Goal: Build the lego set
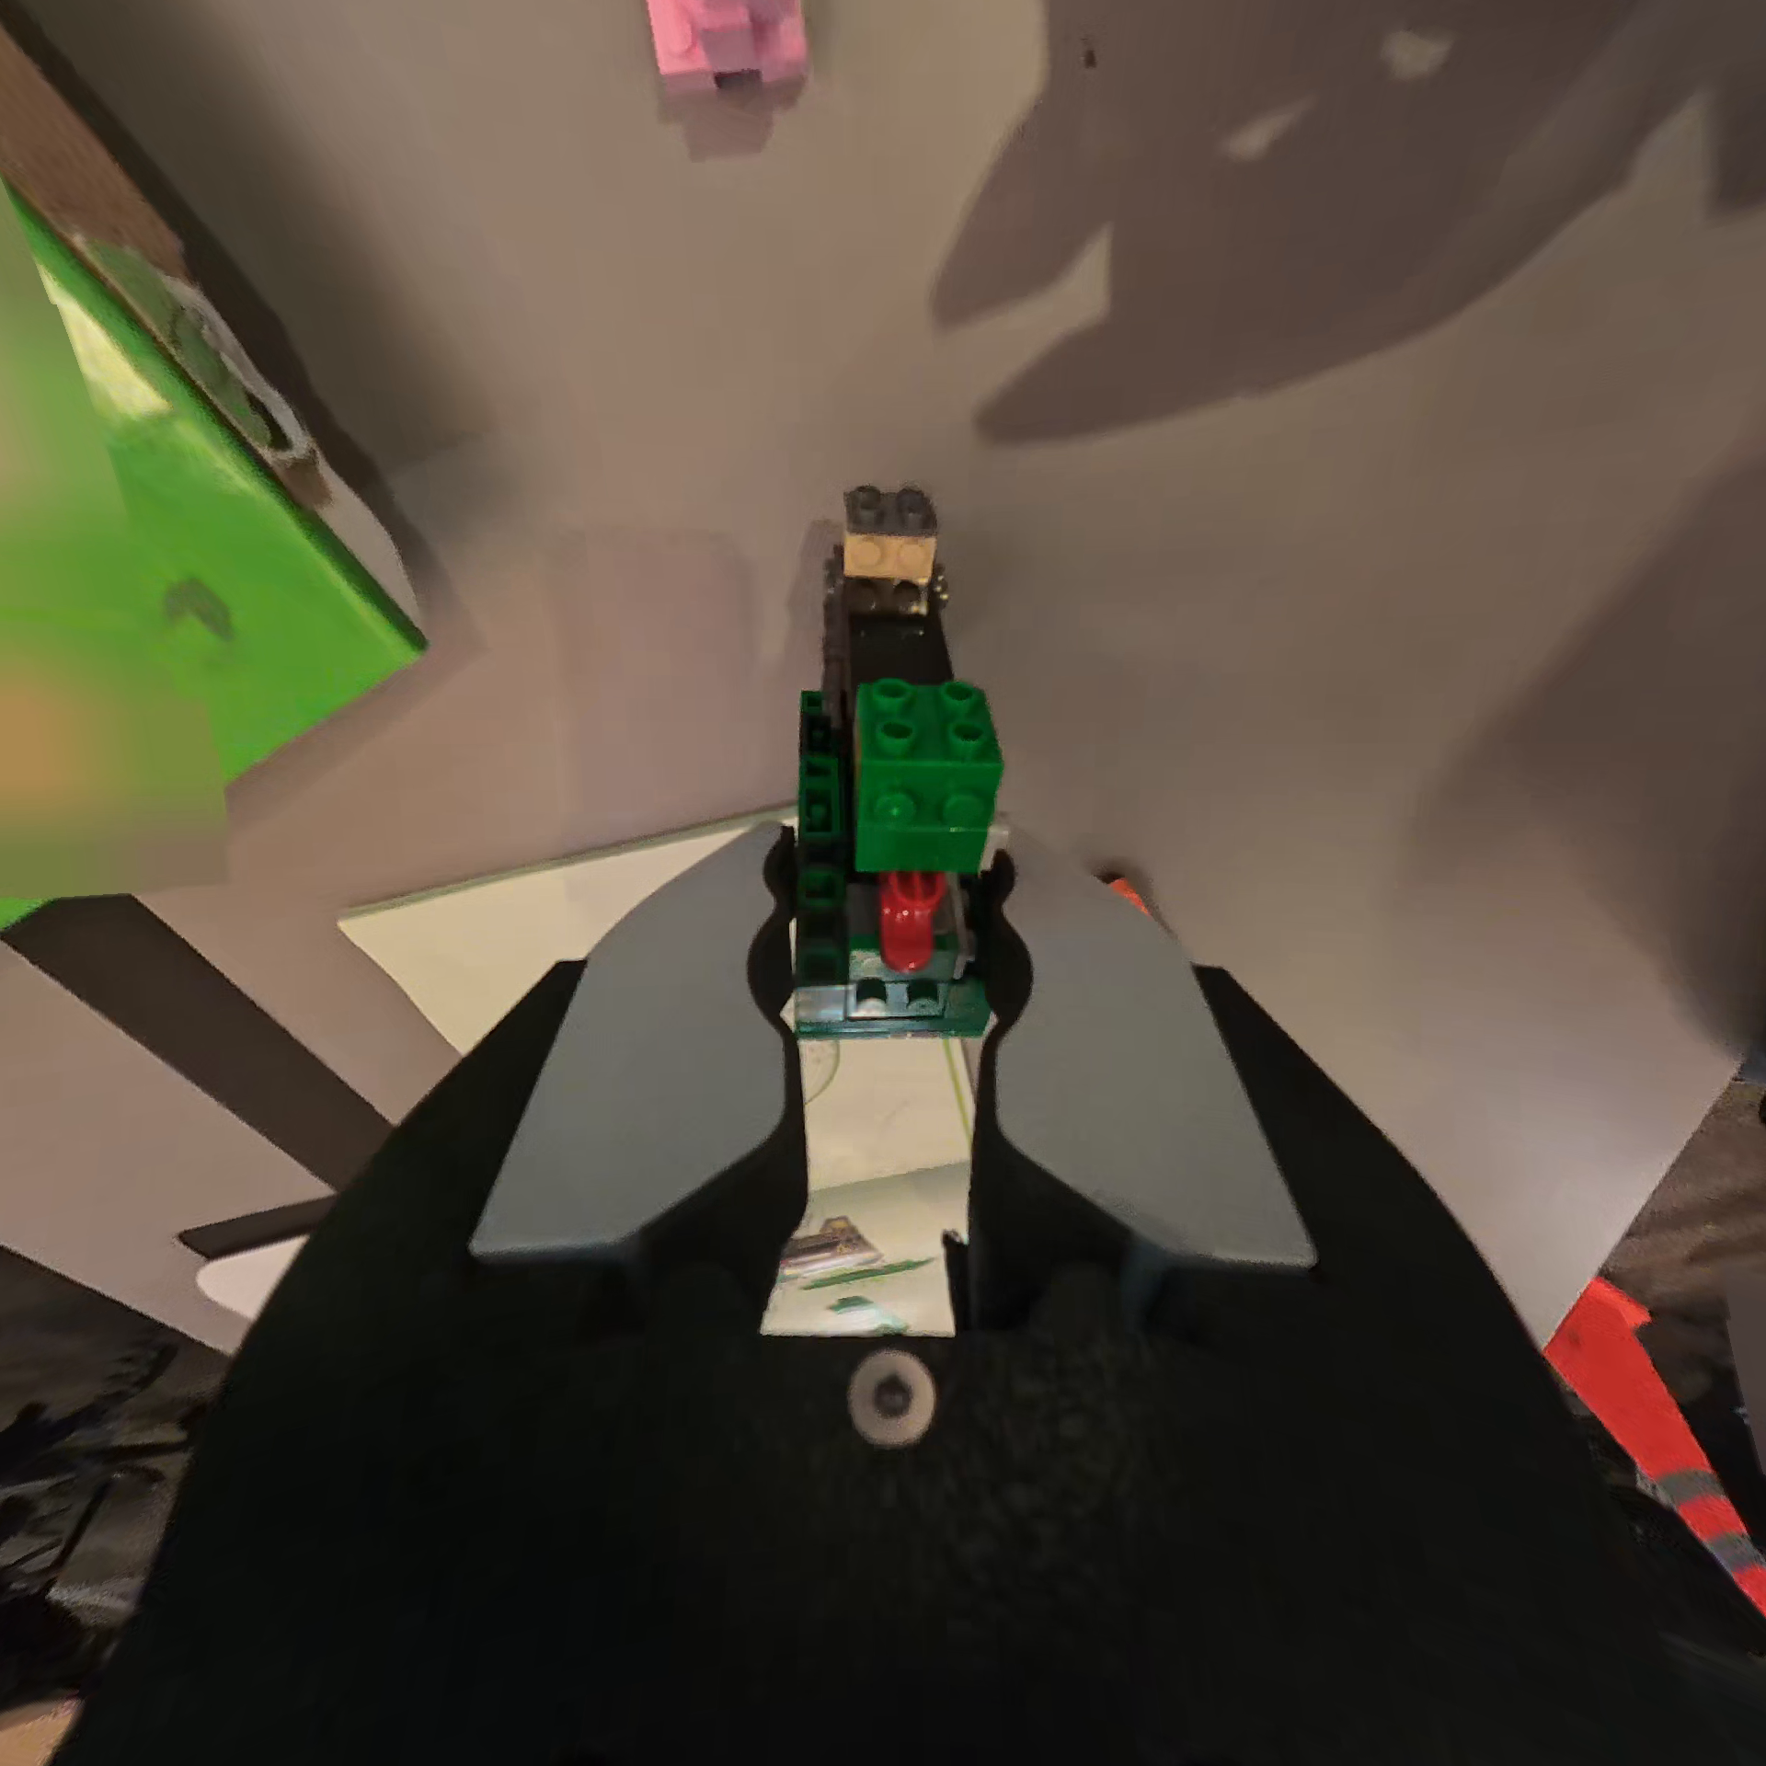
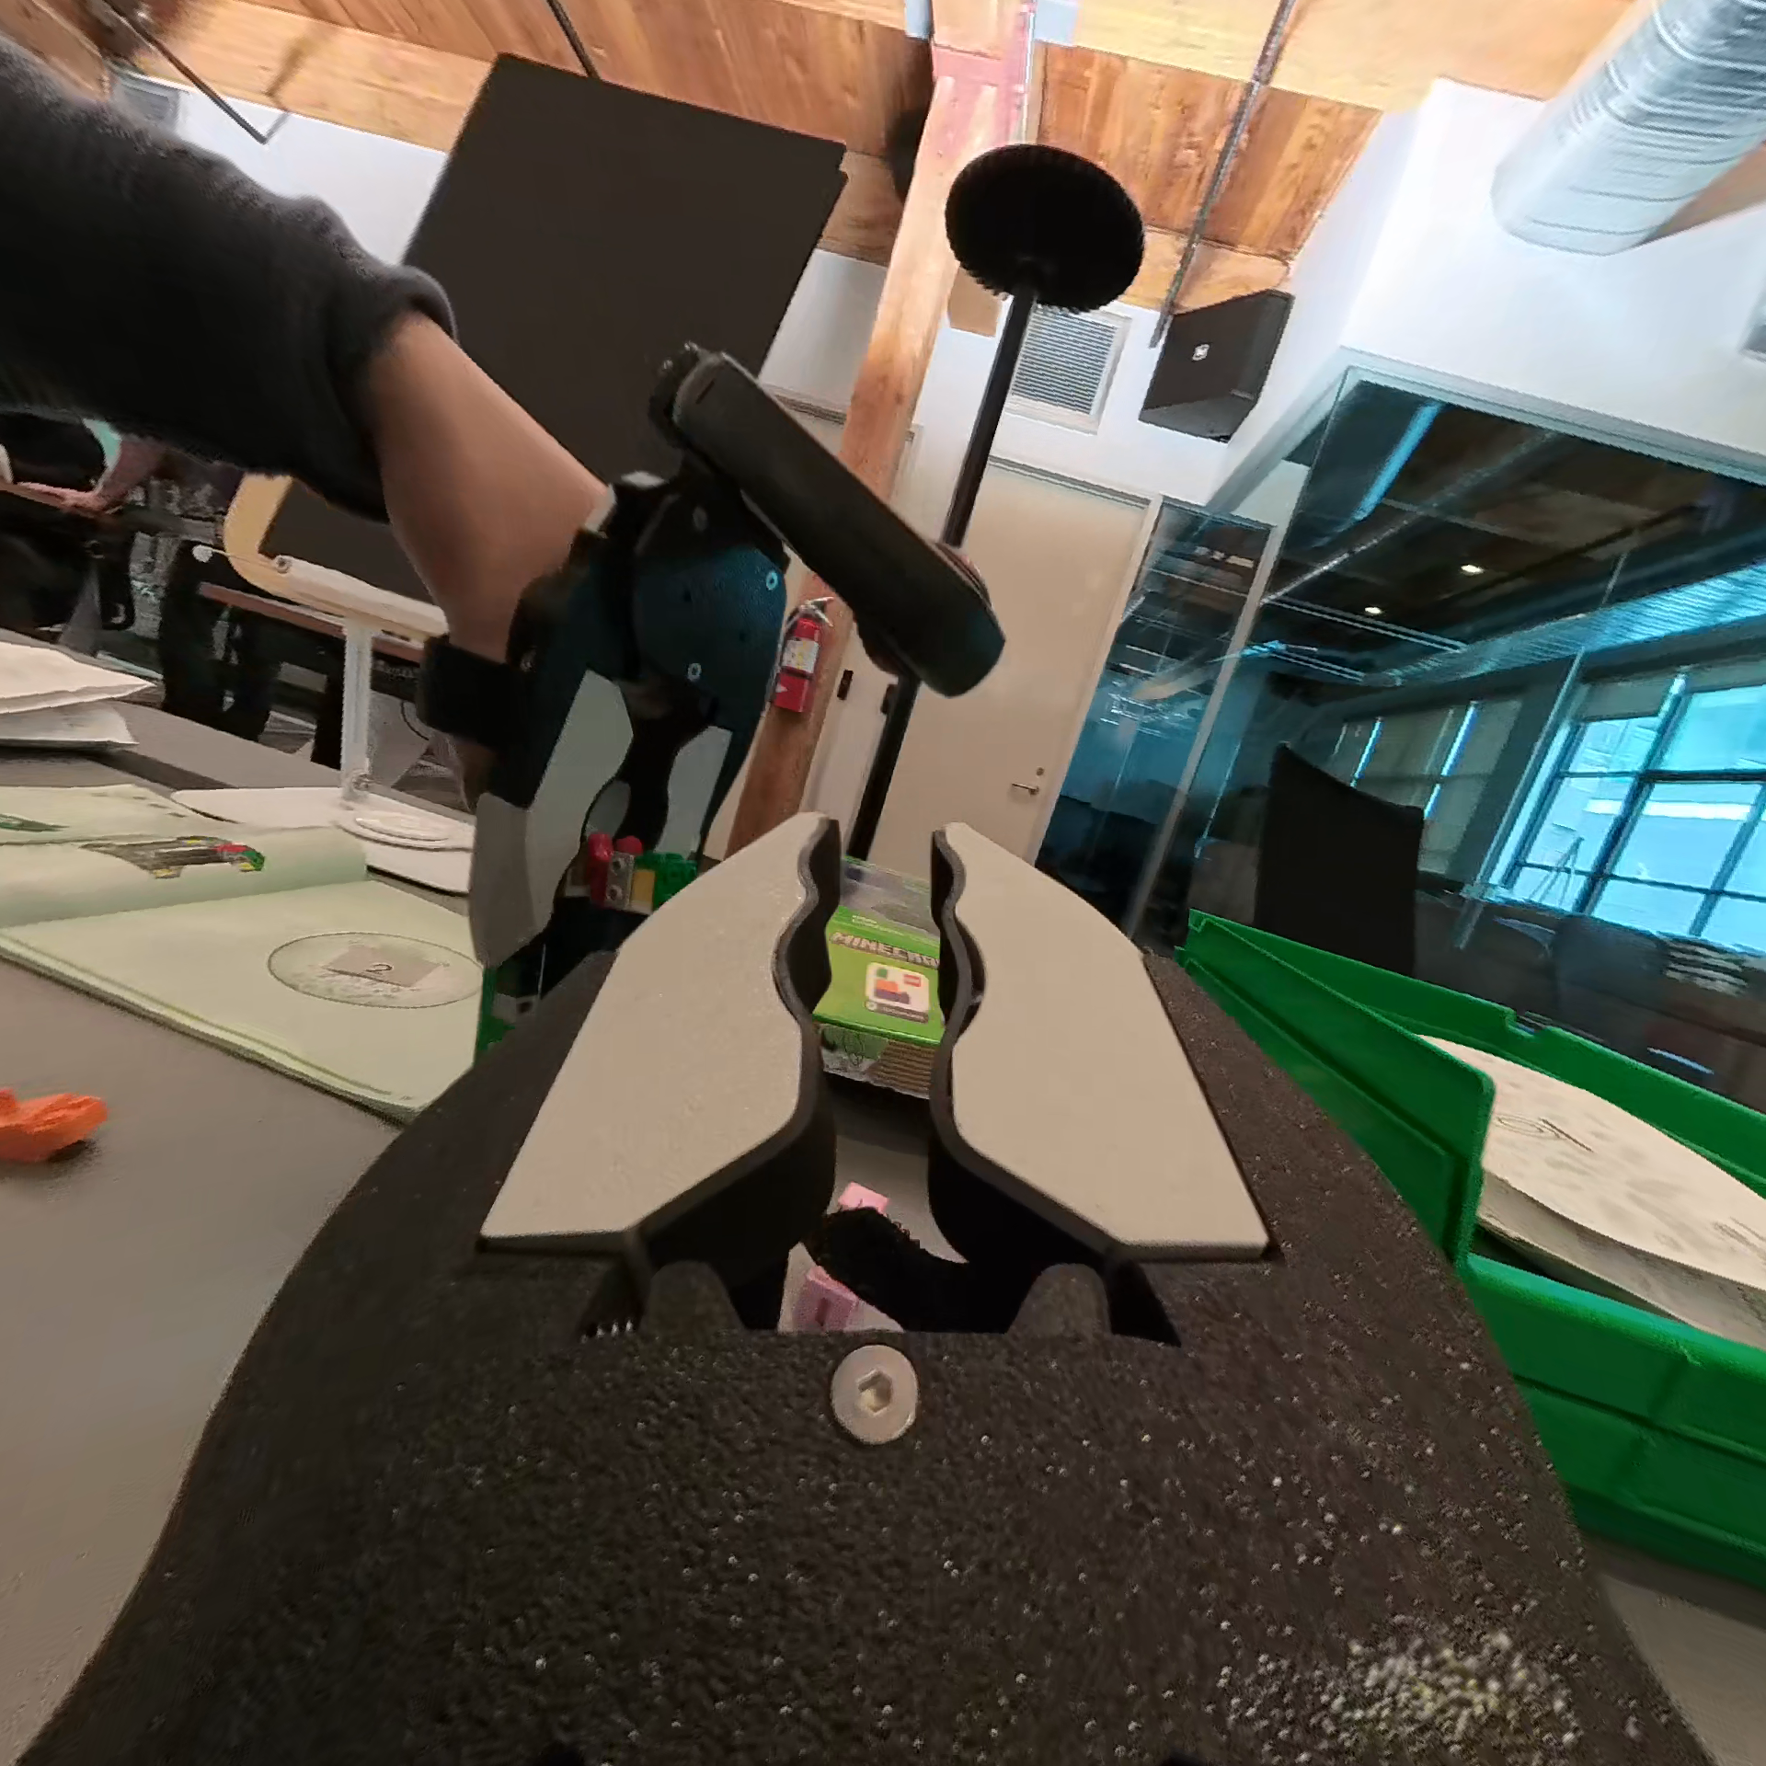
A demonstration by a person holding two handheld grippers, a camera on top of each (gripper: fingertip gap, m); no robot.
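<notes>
Left claw: the left claw (image 1: pixel 889 917) has its jaws closed against the sides of the lego build (image 1: pixel 893 860), gripping it at its near end; in the right wrist view the same claw (image 2: pixel 535 860) hangs from a person's hand (image 2: pixel 478 497) over the worktop.
Lego build: a long, narrow assembly with a bright green block (image 1: pixel 929 774) on top, a red piece (image 1: pixel 906 922) beneath it, dark green bricks down the left side, and a tan and grey stack (image 1: pixel 891 545) at the far end.
Right claw: the right claw (image 2: pixel 884 965) stands slightly parted with a narrow gap between the tips; it holds nothing.
Pink brick: a pink piece (image 1: pixel 728 43) lies on the grey worktop (image 1: pixel 1242 669) well beyond the build; in the right wrist view a pink piece (image 2: pixel 831 1290) shows low between the right claw's jaws, untouched.
Green bin: the green bin (image 2: pixel 1433 1080) to the right holds a pale sheet or bag (image 2: pixel 1625 1175); what else is inside cannot be told.
Set box: a green printed box (image 2: pixel 884 965) stands beyond the right claw's tips.
Booklet: an open instruction booklet (image 2: pixel 239 956) lies flat on the worktop to the left.
Orange item: an orange piece (image 2: pixel 48 1123) lies near the booklet.
</notes>
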